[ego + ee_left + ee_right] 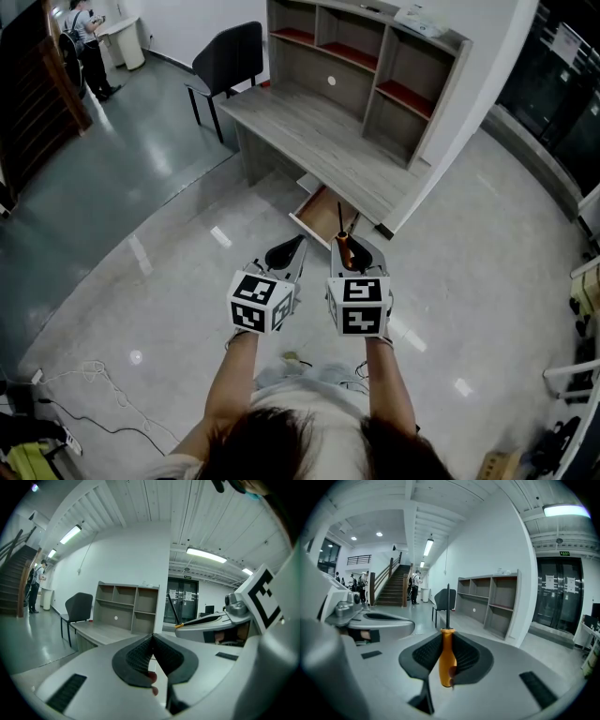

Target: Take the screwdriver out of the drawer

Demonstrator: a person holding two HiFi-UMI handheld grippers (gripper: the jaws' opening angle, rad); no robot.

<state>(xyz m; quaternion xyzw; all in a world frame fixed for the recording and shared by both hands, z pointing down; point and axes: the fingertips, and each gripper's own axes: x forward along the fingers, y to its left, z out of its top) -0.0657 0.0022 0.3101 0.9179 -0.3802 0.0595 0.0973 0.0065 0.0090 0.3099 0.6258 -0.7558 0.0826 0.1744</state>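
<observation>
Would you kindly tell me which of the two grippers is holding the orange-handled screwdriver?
The right gripper: its jaws are clamped on the orange handle of the screwdriver, the shaft sticking out beyond them. The left gripper is shut on nothing.

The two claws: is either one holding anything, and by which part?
The right claw grips a screwdriver by its orange handle, shaft pointing forward. The left claw is shut, holding nothing.

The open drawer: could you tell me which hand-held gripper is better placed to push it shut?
Left, probably: the left hand-held gripper is shut on nothing, while the right hand-held gripper is clamped on the orange-handled screwdriver. Both hang about equally near the drawer.
</observation>
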